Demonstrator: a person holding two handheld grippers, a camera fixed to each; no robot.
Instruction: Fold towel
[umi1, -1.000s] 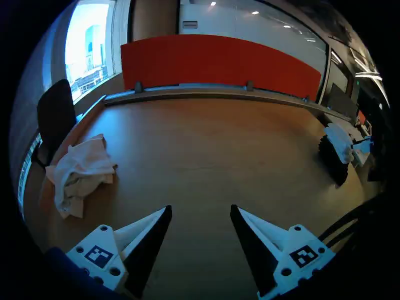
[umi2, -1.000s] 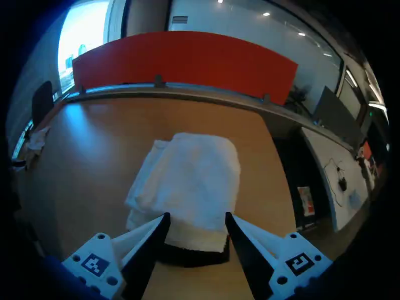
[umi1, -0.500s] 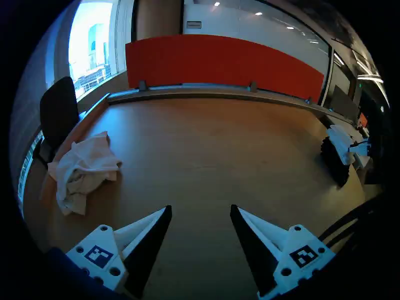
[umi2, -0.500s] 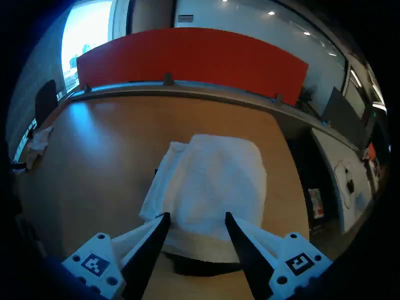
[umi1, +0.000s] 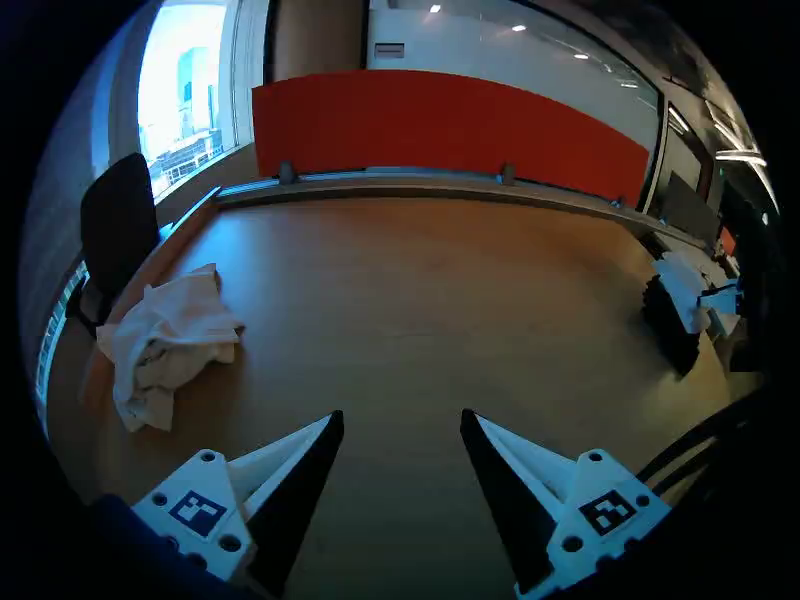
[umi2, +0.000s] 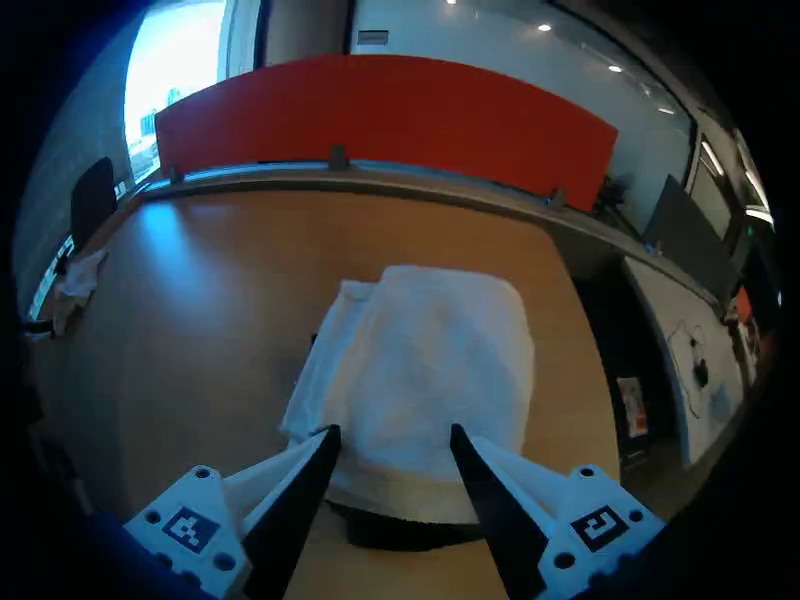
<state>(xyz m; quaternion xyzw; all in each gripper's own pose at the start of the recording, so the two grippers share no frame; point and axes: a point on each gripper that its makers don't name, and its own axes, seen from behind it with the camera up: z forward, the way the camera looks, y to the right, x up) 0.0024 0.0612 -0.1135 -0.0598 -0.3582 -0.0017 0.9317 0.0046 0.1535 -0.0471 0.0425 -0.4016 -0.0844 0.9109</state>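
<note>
My right gripper (umi2: 395, 440), fingers wide and empty, hovers at the folded towel (umi2: 430, 370) near the desk's (umi2: 200, 300) right edge. My left gripper (umi1: 400, 425), equally wide, faces a crumpled towel (umi1: 165, 340) at the left edge. A careless nudge could, I judge, push the folded towel off. Against a second ago, it sits further right in my right gripper view.

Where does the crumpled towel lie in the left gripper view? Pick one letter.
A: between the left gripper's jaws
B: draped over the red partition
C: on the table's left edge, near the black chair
C: the crumpled towel lies on the wooden table at its left edge, close to the black chair, well apart from the open left gripper.
</note>
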